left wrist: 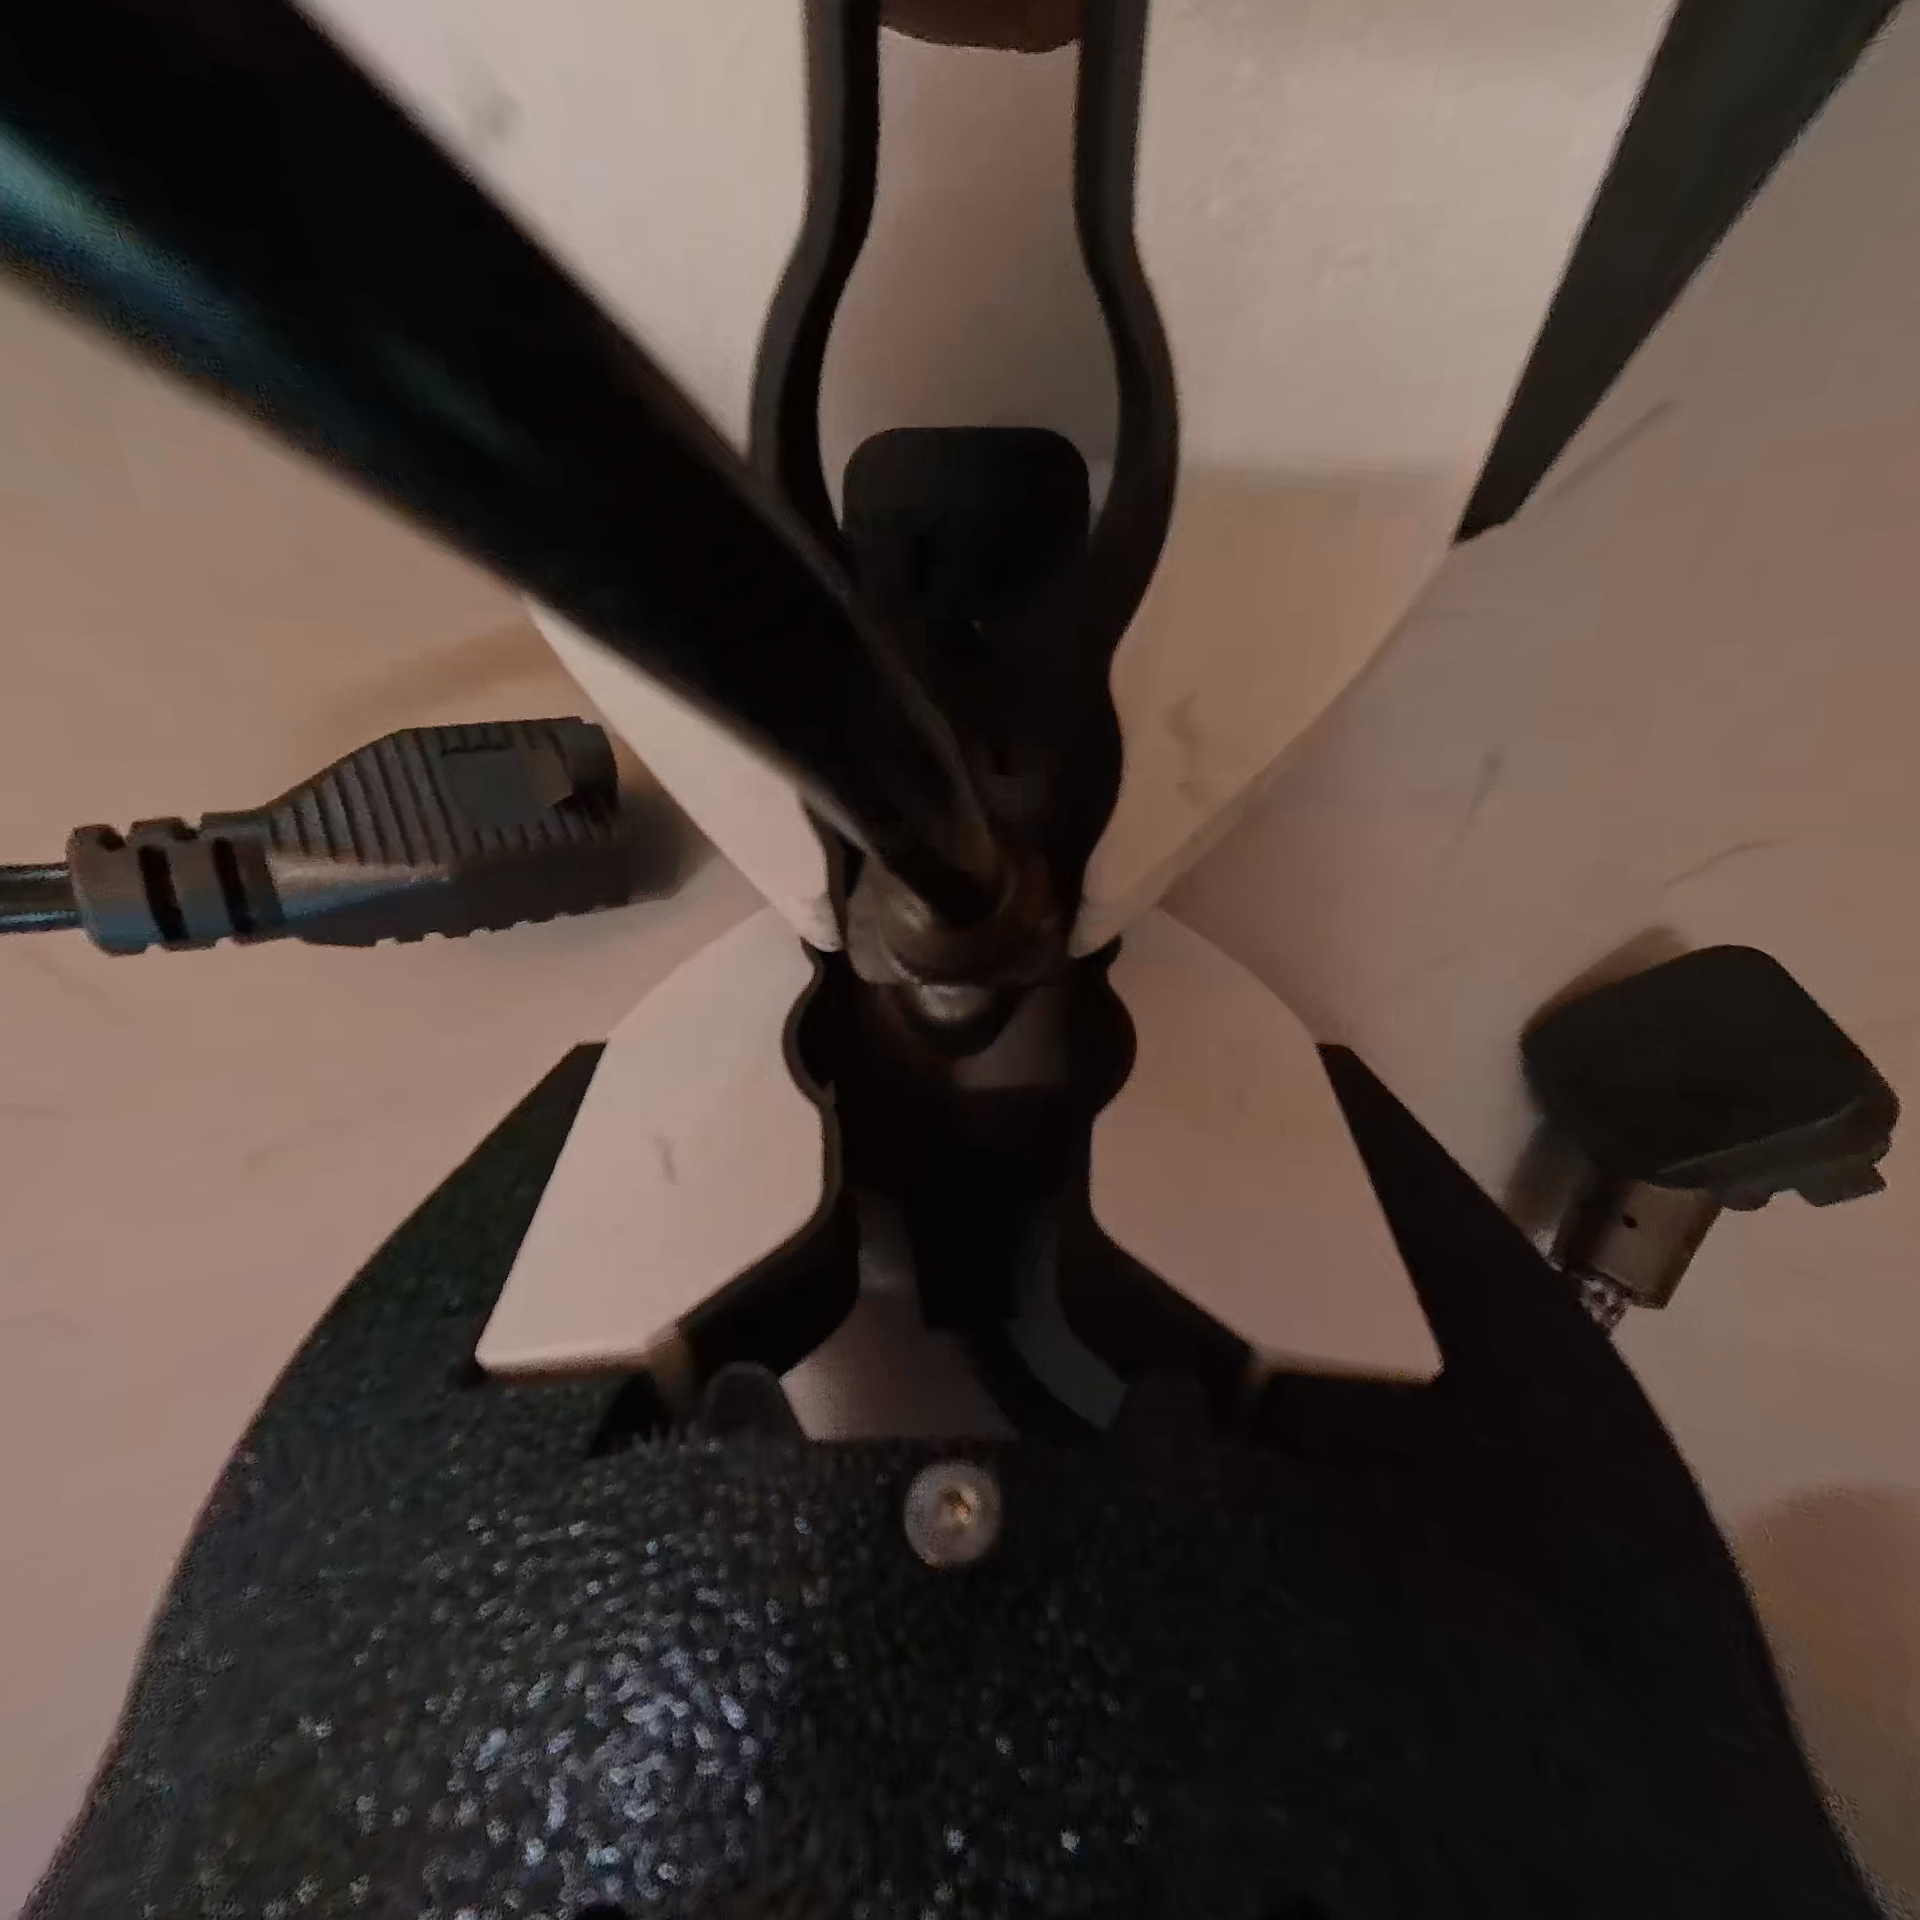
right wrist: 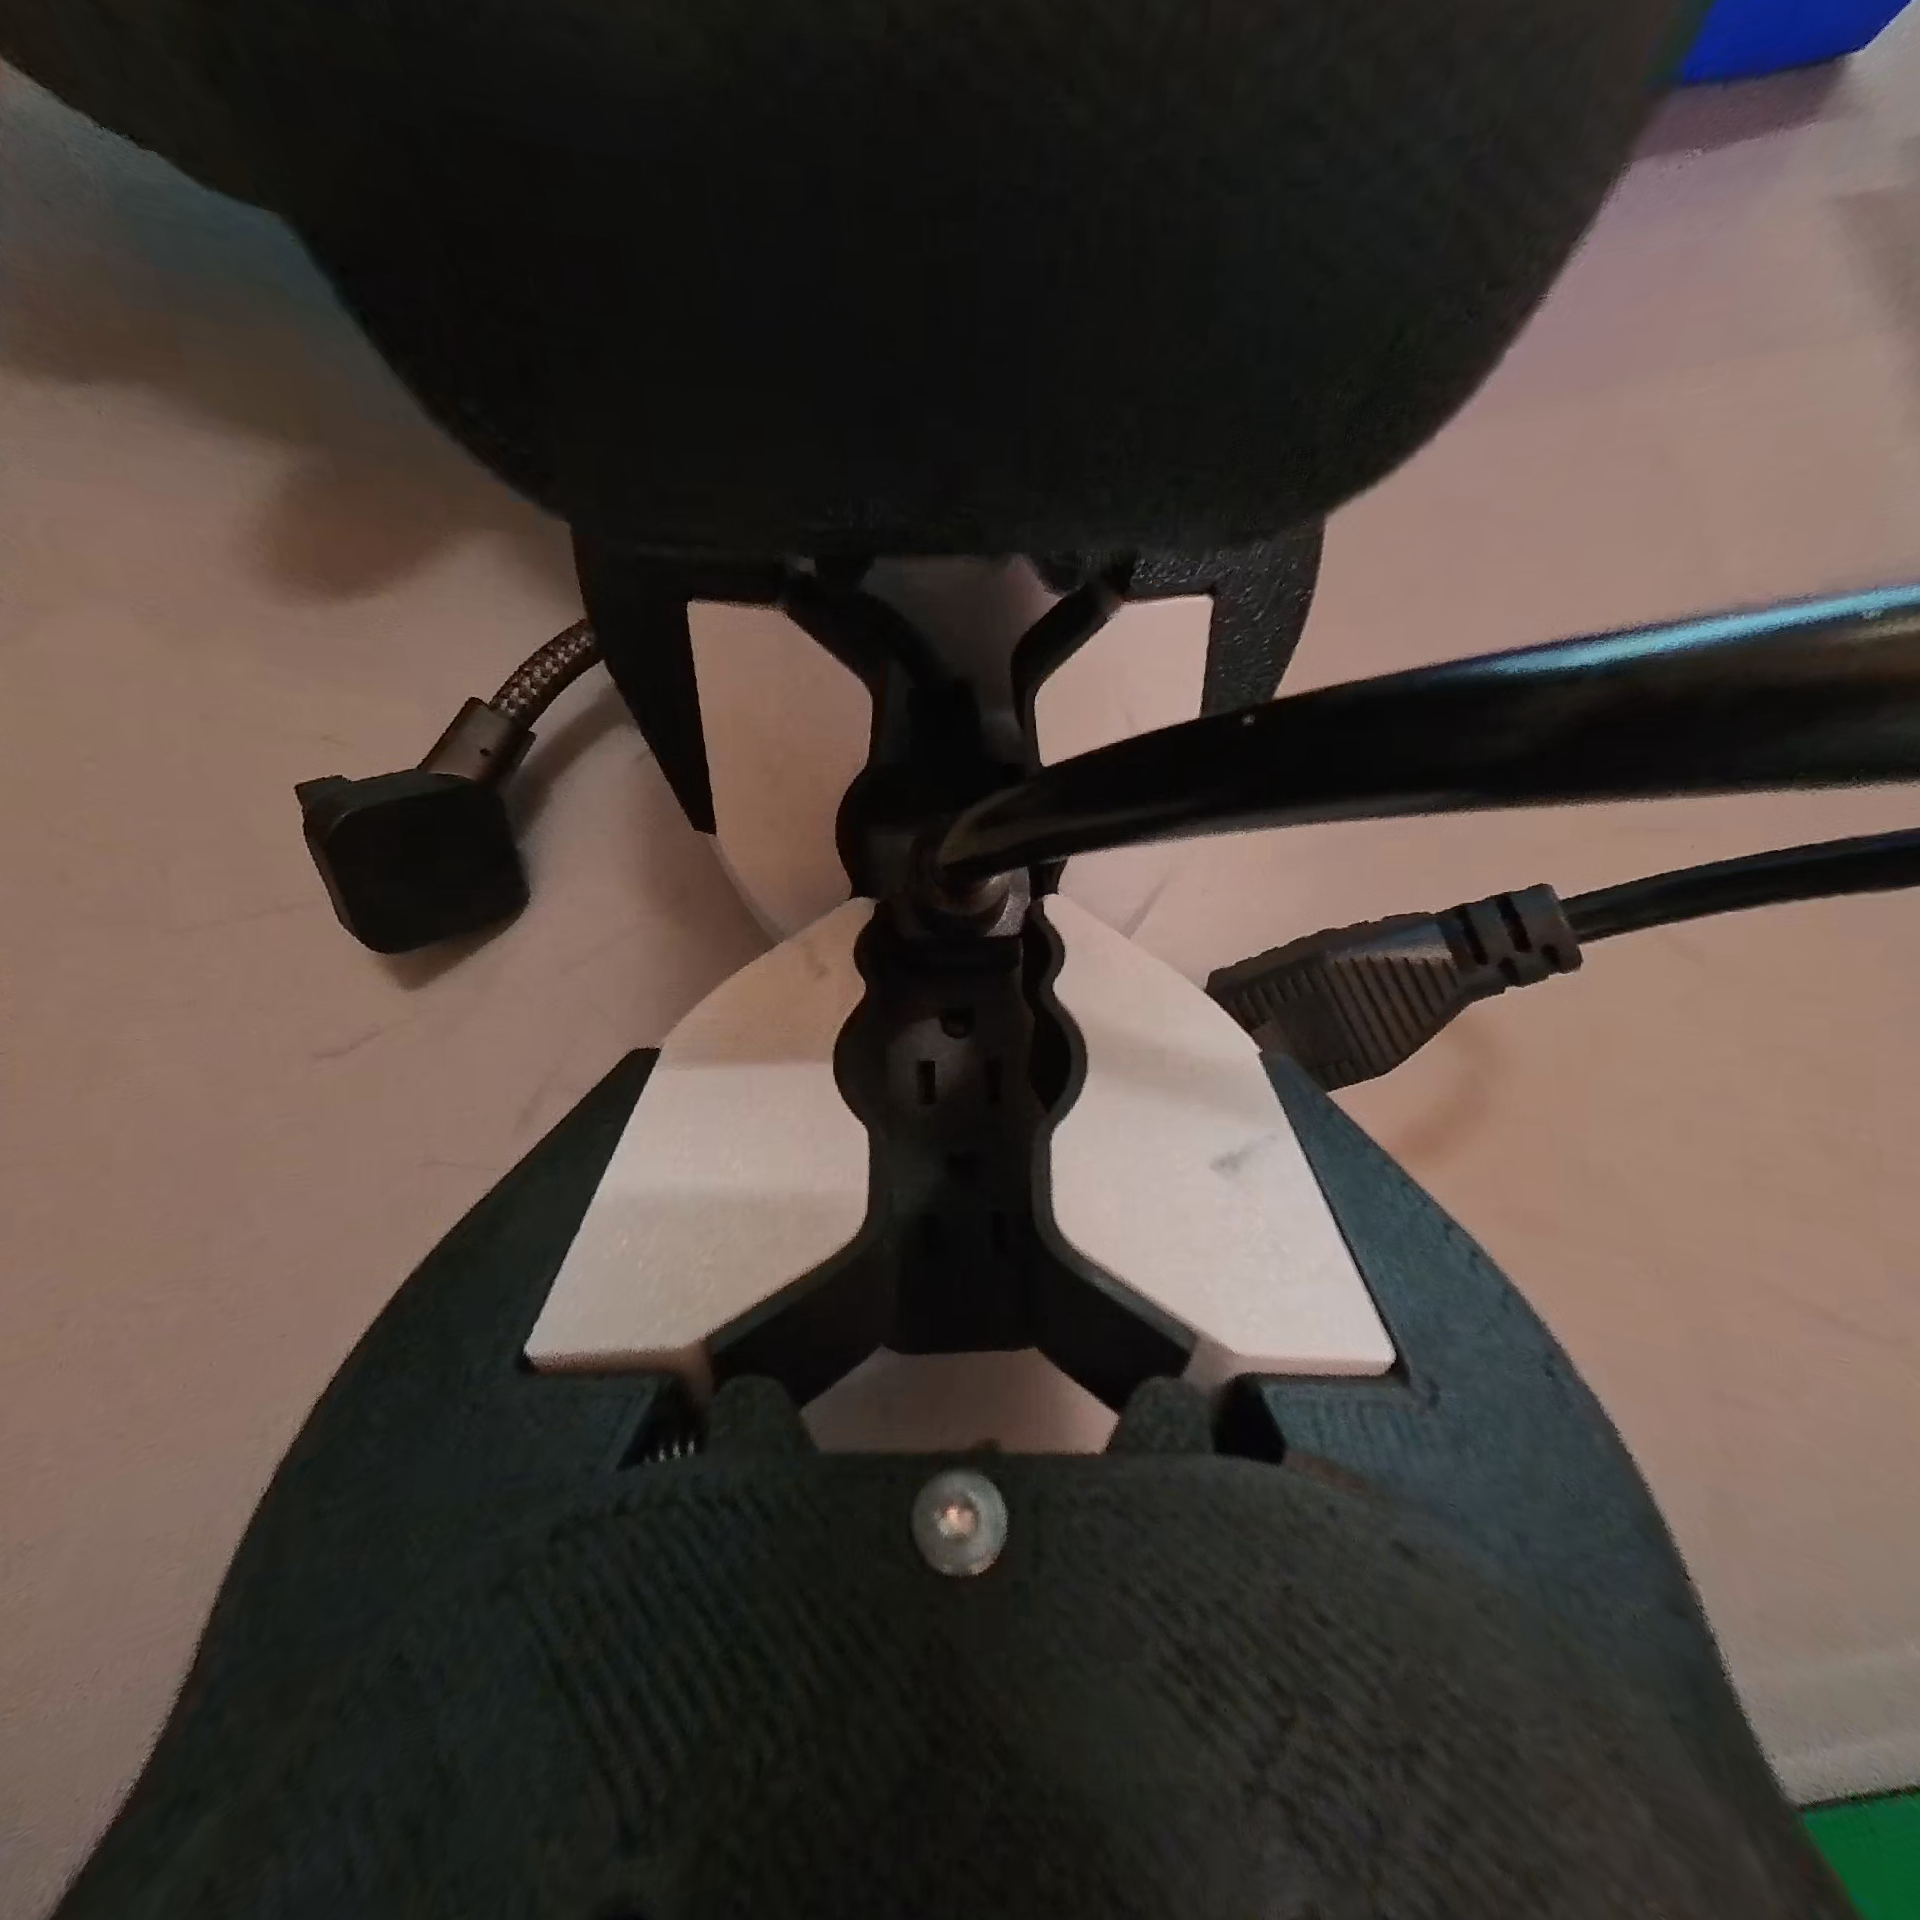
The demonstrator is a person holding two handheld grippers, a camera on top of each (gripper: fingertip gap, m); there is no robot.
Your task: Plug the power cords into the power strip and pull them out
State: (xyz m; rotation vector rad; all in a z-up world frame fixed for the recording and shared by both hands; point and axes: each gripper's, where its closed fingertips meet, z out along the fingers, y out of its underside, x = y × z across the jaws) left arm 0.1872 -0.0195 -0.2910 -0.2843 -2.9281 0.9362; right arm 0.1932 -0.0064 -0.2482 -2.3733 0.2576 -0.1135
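Observation:
In the right wrist view, my right gripper (right wrist: 951, 925) is shut on a black power strip (right wrist: 956, 1060), with the strip's outlet slots showing between the pads. My left gripper (right wrist: 935, 883) faces it tip to tip and is shut on a black plug (right wrist: 914, 831) standing at the strip. The plug's thick black cord (right wrist: 1351, 748) runs off to the right. In the left wrist view, my left gripper (left wrist: 966, 966) holds the plug (left wrist: 935, 935), with the cord (left wrist: 468, 416) running up and left. The right gripper (left wrist: 961, 914) clamps the strip (left wrist: 966, 499) beyond. The prongs are hidden.
A loose ribbed black plug (left wrist: 364, 831) (right wrist: 1382, 997) lies on the pale table beside the strip. A flat black plug on a braided cord (left wrist: 1704, 1070) (right wrist: 416, 862) lies on the other side. A blue object (right wrist: 1818, 52) sits far off at the table's edge.

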